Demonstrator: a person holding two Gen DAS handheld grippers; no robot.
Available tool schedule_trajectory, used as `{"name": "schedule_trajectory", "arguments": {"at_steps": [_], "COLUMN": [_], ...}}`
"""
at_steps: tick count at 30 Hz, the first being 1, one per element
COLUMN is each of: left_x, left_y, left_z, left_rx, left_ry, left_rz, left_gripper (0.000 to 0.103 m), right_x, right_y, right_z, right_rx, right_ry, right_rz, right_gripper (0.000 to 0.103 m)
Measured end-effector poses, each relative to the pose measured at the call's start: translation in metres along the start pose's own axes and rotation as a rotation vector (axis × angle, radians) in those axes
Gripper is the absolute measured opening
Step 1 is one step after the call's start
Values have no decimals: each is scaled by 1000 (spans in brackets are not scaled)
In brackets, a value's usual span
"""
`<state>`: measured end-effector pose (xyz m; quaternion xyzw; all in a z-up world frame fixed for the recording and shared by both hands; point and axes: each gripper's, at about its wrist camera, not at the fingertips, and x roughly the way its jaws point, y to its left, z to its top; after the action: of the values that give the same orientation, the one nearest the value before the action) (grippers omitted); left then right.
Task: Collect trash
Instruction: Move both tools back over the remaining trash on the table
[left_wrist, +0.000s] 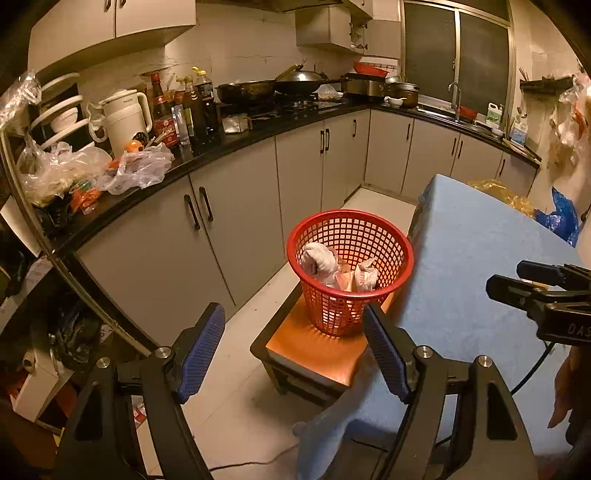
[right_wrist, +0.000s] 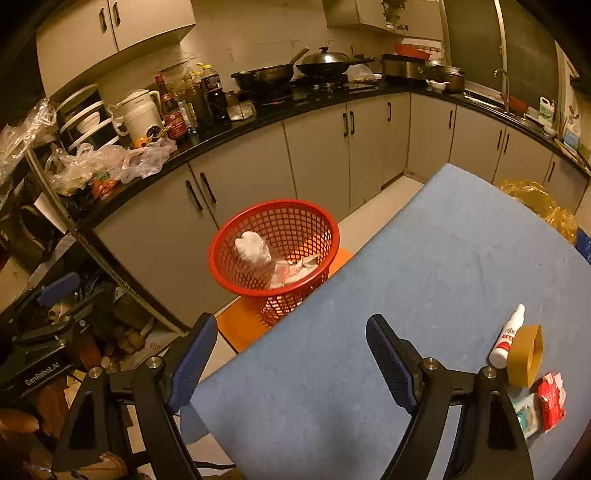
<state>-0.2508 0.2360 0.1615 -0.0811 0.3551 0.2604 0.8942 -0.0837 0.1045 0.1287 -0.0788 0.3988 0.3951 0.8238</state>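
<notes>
A red mesh basket (left_wrist: 349, 273) (right_wrist: 273, 251) stands on an orange stool (left_wrist: 321, 354) beside the blue table (right_wrist: 406, 295). Crumpled white paper (left_wrist: 317, 258) and wrappers lie inside it. My left gripper (left_wrist: 293, 354) hovers open over the stool and floor, short of the basket, with nothing between its blue pads. My right gripper (right_wrist: 291, 362) is open above the table's near-left edge and holds nothing. On the table to its right lie a red wrapper (right_wrist: 551, 400), a pale packet (right_wrist: 526, 417), a small white bottle (right_wrist: 508, 338) and a tape roll (right_wrist: 524, 356).
A black counter (left_wrist: 236, 140) with grey cabinets curves behind the basket, crowded with bottles, a kettle, pans and plastic bags. A shelf rack (right_wrist: 74, 258) stands at the left. Yellow and blue bags (left_wrist: 554, 214) lie past the table's far end. A hand (left_wrist: 565, 387) shows at the right.
</notes>
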Motion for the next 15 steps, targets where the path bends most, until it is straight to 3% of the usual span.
{"name": "schedule_trajectory", "arguments": {"at_steps": [7, 15], "left_x": [-6, 3], "left_y": [-35, -119], "left_z": [6, 4], "left_rx": [81, 254], "left_ry": [16, 55], "left_rz": [-70, -242], "left_gripper": [77, 78], "right_x": [-23, -76], "right_y": [-35, -122], "right_z": [-11, -70], "right_rx": [123, 337], "right_ry": [0, -16], "right_rz": [12, -142], "right_gripper": [86, 85]}}
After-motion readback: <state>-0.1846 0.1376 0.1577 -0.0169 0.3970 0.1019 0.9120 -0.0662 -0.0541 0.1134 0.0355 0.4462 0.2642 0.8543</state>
